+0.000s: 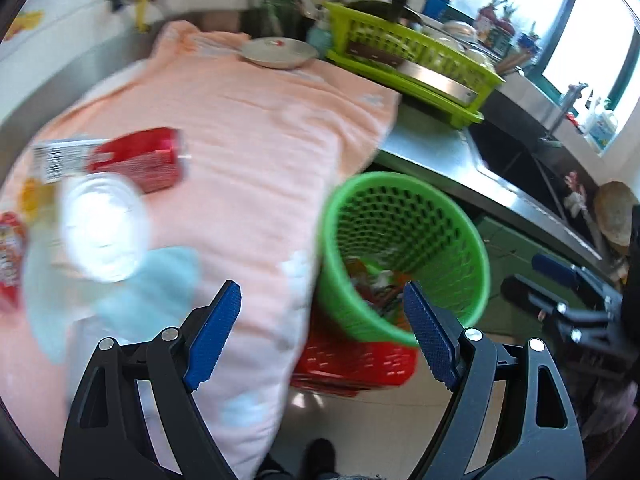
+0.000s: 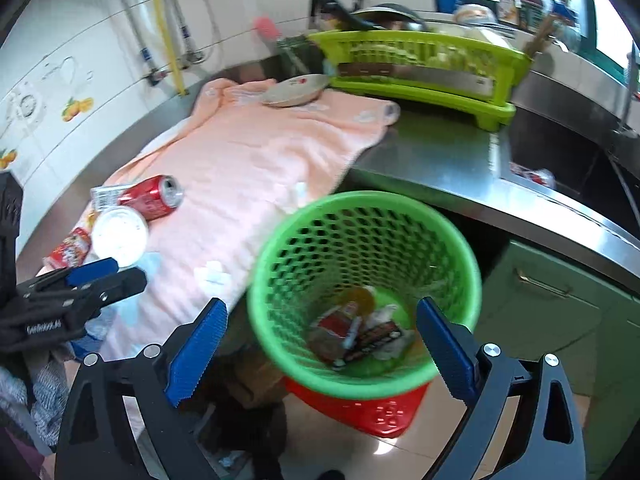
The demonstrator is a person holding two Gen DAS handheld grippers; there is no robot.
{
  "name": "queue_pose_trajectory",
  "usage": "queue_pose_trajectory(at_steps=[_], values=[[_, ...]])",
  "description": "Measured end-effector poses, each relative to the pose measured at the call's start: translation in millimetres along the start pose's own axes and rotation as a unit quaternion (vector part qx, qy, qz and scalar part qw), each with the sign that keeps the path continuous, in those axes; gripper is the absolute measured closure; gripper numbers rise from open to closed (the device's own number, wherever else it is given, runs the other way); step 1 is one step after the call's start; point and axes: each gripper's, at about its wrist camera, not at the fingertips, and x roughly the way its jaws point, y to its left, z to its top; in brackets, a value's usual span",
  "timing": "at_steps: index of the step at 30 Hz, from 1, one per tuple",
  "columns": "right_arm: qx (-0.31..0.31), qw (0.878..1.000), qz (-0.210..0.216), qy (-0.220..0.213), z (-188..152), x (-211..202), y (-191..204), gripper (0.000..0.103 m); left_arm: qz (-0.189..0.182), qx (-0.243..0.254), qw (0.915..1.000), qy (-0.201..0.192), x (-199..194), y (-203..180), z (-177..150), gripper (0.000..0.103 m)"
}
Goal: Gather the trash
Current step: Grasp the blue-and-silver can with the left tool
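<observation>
On the peach towel (image 1: pixel 240 120) lie a red soda can (image 1: pixel 140 160) (image 2: pixel 154 196), a white round lid (image 1: pixel 104 228) (image 2: pixel 120 236), a barcode-printed packet (image 1: pixel 56 156) and a red wrapper (image 1: pixel 10 256) (image 2: pixel 70 250). A green mesh basket (image 1: pixel 400 216) (image 2: pixel 360 236) stands beside the counter, with wrappers and scraps (image 2: pixel 356 332) at its bottom. My left gripper (image 1: pixel 322 336) (image 2: pixel 116 276) is open and empty over the towel's edge, left of the basket. My right gripper (image 2: pixel 320 350) (image 1: pixel 532 280) hangs open and empty over the basket's mouth.
The basket rests on a red plastic crate (image 2: pixel 380 412) on the tiled floor. A lime dish rack (image 2: pixel 420 64) with dishes and a metal plate (image 2: pixel 294 90) sit at the back of the steel counter (image 2: pixel 440 160). A sink (image 2: pixel 560 168) lies to the right.
</observation>
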Motion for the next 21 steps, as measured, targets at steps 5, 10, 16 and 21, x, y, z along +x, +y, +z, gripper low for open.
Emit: queue_pose_trajectory(at_steps=[5, 10, 16, 21], values=[[-0.012, 0.999, 0.031, 0.007, 5.4, 10.1, 33.7, 0.011, 0.044, -0.023, 0.9987, -0.015, -36.1, 49.6, -14.9, 0.021], [-0.04, 0.997, 0.06, 0.01, 8.6, 16.0, 74.3, 0.011, 0.073, -0.053, 0.9959, 0.0, -53.8, 101.2, -31.9, 0.021], [-0.054, 0.995, 0.08, 0.017, 11.3, 25.0, 106.6, 0.011, 0.06, -0.059, 0.9958, 0.035, -47.7, 126.7, -46.9, 0.019], [-0.062, 0.994, 0.087, 0.023, 11.4, 29.2, 123.4, 0.011, 0.061, -0.043, 0.9953, 0.063, -27.7, 129.9, -54.9, 0.018]])
